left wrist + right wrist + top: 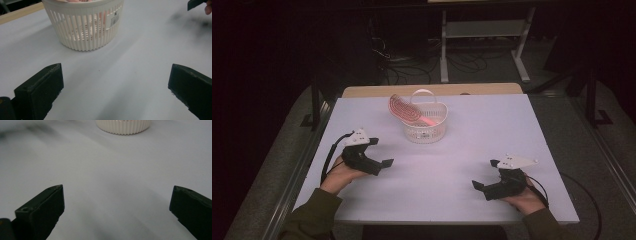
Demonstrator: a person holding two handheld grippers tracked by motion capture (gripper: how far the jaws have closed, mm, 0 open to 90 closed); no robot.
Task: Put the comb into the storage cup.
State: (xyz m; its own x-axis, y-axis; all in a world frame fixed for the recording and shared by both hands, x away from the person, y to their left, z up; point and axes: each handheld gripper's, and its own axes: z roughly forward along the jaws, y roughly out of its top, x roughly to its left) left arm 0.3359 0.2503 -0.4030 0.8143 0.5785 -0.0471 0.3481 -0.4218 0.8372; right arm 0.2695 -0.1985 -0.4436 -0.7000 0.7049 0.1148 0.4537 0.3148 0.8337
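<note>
Both your left gripper [384, 163] and right gripper [478, 185] rest wide open and empty on the white surface [452, 165] — the pink plastic hairbrush [406, 110] leans in the white slatted basket [424, 131], so reach there next.

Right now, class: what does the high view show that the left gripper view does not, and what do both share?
High view alone: the pink hairbrush leaning out of the basket, and the person's left hand holding the left gripper.

Left gripper view alone: the basket's label sticker.

Both: the white slatted basket, the white table and the open right gripper.
</note>
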